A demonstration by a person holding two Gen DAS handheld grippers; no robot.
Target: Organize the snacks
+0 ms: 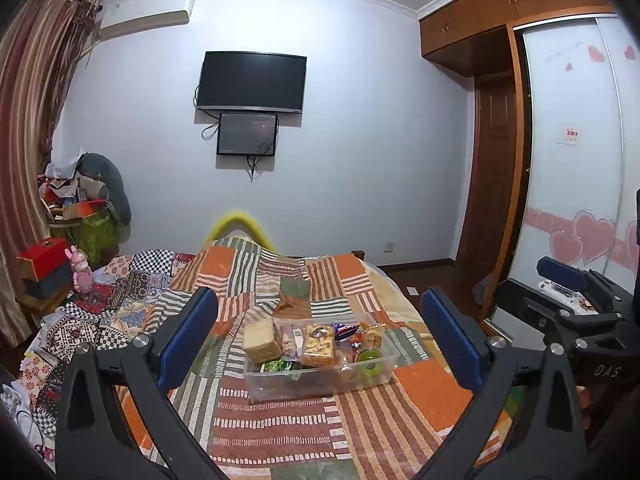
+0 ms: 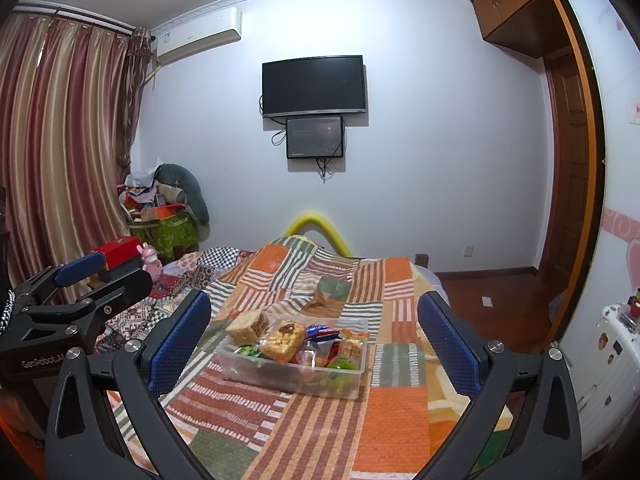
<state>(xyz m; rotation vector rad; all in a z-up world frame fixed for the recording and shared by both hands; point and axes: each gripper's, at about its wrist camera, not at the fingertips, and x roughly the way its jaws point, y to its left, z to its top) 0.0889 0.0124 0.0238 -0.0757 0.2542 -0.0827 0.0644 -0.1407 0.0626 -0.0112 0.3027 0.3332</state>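
A clear plastic bin (image 1: 320, 382) full of snacks sits on the patchwork bedspread (image 1: 280, 432); it also shows in the right wrist view (image 2: 292, 374). Inside are a wrapped bread block (image 1: 261, 341), a pack of biscuits (image 1: 319, 345) and a green round item (image 1: 370, 360), with several small packets. My left gripper (image 1: 320, 336) is open and empty, held back from the bin, fingers framing it. My right gripper (image 2: 314, 332) is open and empty too, also short of the bin. Each gripper shows at the edge of the other's view.
The bed fills the foreground, with a yellow foam tube (image 1: 240, 226) at its far end. A red box (image 1: 42, 258) and pink toy (image 1: 82, 272) stand at the left. A wardrobe (image 1: 572, 160) and a white suitcase (image 2: 608, 360) stand at the right.
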